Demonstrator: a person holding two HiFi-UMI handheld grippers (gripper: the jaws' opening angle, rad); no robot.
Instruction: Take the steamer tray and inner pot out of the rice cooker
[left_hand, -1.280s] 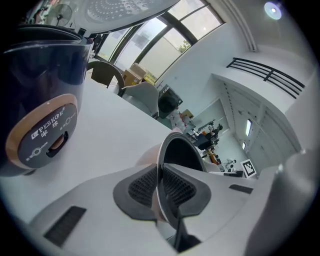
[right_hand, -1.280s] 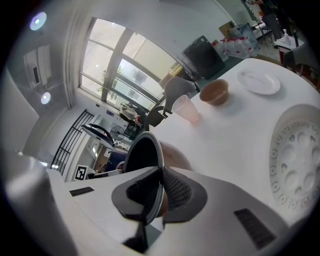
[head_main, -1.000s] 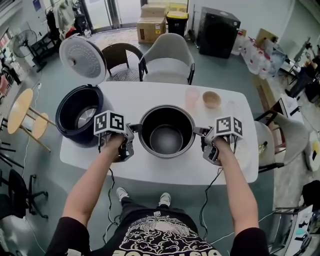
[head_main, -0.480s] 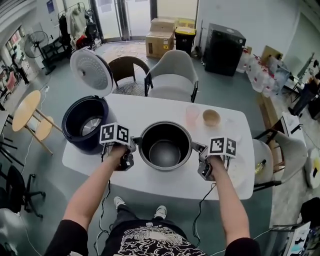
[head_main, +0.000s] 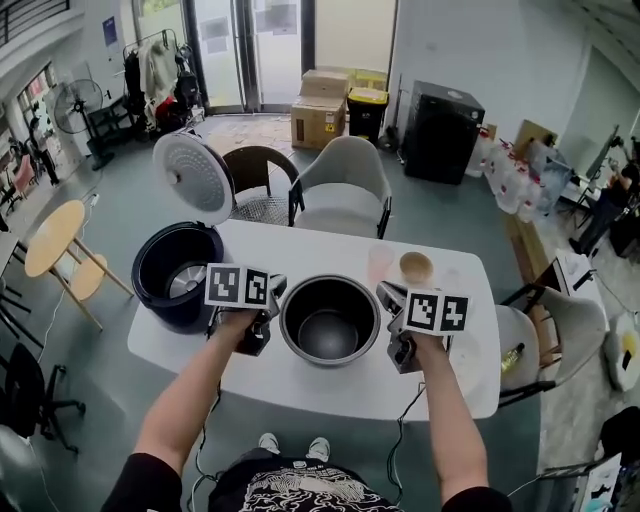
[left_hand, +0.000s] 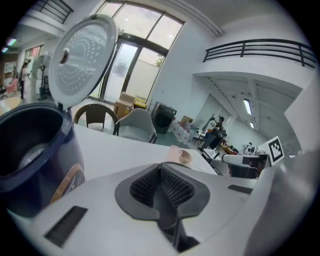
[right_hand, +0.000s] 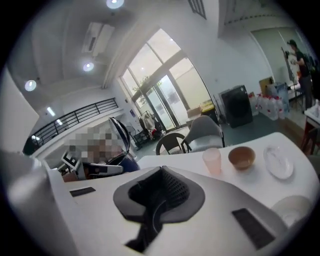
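The dark inner pot (head_main: 330, 283) stands on the white table (head_main: 330, 392), out of the dark blue rice cooker (head_main: 158, 290). The cooker sits at the table's left end with its lid (head_main: 193, 178) up. I cannot pick out a steamer tray apart from the pot. My left gripper (head_main: 274, 286) hangs over the pot's left rim and my right gripper (head_main: 386, 296) over its right rim. Both have just closed with nothing between the pads. In the left gripper view the jaws (left_hand: 161, 167) meet, with the cooker (left_hand: 30, 160) to their left. The right gripper's jaws (right_hand: 161, 170) also meet.
A pink cup (head_main: 380, 263) and a small brown bowl (head_main: 415, 267) stand behind the pot. A white plate (right_hand: 279, 161) lies at the table's right end. Two chairs (head_main: 342, 185) are drawn up to the far side, and a round wooden stool (head_main: 45, 240) stands to the left.
Both grippers have risen from the pot's side handles and rolled upright, and they now sit higher over its rim. The pot stays on the table. The head view has pulled back.
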